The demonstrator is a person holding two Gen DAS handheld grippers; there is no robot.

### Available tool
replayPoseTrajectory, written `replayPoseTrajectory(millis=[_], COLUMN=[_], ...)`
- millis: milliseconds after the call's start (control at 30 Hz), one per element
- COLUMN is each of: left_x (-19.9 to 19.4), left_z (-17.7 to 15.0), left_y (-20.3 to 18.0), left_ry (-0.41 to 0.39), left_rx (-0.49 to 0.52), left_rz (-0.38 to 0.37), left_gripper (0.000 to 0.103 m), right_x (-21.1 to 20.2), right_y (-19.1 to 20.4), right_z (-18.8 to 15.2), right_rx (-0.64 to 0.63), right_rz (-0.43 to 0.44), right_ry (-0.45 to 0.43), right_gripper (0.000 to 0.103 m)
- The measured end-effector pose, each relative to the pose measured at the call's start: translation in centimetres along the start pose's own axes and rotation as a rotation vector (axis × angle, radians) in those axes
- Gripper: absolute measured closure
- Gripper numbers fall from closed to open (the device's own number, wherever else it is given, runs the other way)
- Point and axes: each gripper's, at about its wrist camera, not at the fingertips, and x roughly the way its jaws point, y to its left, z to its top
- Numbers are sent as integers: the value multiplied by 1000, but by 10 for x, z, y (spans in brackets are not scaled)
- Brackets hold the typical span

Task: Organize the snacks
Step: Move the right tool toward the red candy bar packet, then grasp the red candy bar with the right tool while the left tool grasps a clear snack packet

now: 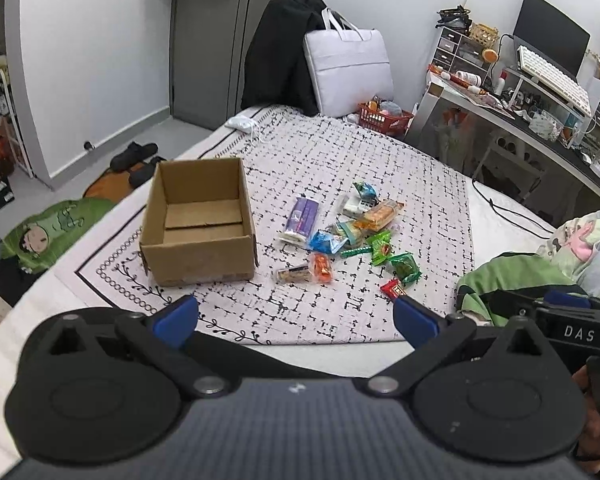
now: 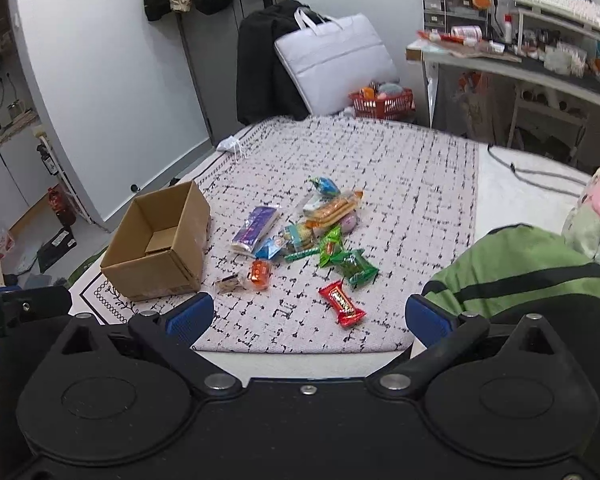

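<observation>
A patterned mat point(image 2: 380, 168) covers the bed, and everything for the job lies on it. Toward its near left corner stands an open cardboard box point(image 1: 198, 220), nothing inside it that I can see. Right of the box, about mid-mat, the snacks point(image 1: 348, 232) are scattered in a loose heap: a purple packet point(image 2: 256, 229) nearest the box, green sweets point(image 2: 350, 262) further right, and a red candy point(image 2: 342, 303) lying alone closest to the near edge. Both tools hang back over that near edge, the left gripper point(image 1: 296, 316) and the right gripper point(image 2: 310, 316) each spread wide and empty. I'd start with the red candy: it lies apart, so approach from above, straddle its narrow width, and close gently.
</observation>
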Motion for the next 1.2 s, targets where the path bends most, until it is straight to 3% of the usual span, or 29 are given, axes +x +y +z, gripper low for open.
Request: replayPoseTrajectory(millis=[400,567,800,867,1200], left_x=[39,59,88,97,145], left_z=[11,16,22,22,27], left_y=[2,1,2,3,3], left_ry=[12,16,31,38,78], left_rx=[-42,-59,-92,-107,-177], left_rz=[-13,-14,-4,-1,32], left_gripper=[0,2,3,4,15], right_x=[41,68,97,106,153], right_y=[-12,-22,-27,-30,-34], right_z=[14,21,29,31,40], right_rx=[48,114,130,141,153], right_rz=[8,30,9,4,-21], right_ry=[33,112,180,197,302], right_gripper=[1,18,19,24,32])
